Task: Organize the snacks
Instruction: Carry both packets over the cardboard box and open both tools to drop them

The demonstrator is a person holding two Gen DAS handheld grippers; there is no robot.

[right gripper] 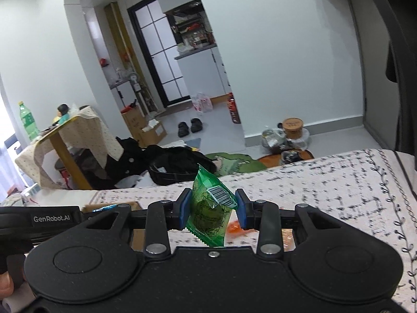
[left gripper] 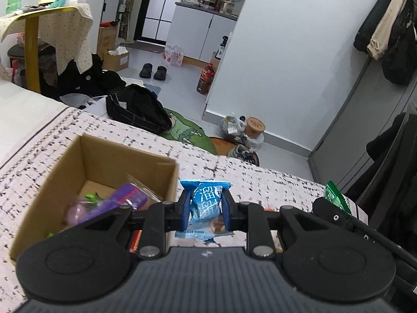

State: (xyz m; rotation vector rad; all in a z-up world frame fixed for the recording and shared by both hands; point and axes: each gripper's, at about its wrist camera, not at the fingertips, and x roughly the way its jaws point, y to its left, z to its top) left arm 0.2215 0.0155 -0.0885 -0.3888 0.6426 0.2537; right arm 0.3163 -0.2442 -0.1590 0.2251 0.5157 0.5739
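My left gripper [left gripper: 206,204] is shut on a blue snack packet [left gripper: 207,208], held upright above the patterned bedspread [left gripper: 260,182], just right of an open cardboard box [left gripper: 122,156]. Inside the box lie a purple packet [left gripper: 117,203] and a green-printed one [left gripper: 91,197]. My right gripper [right gripper: 211,207] is shut on a green snack packet [right gripper: 211,214] with a barcode, held above the bedspread [right gripper: 325,187]. Its tip also shows at the right in the left wrist view as the green snack packet [left gripper: 335,195]. An orange packet [right gripper: 234,228] lies on the bed under the right gripper.
The bed's far edge drops to a floor with a black bag [left gripper: 140,109], a green mat [left gripper: 187,130], shoes [left gripper: 153,71] and a brown tub [left gripper: 255,126]. A covered side table [left gripper: 52,26] stands at the left. Dark clothes [left gripper: 391,39] hang at the right.
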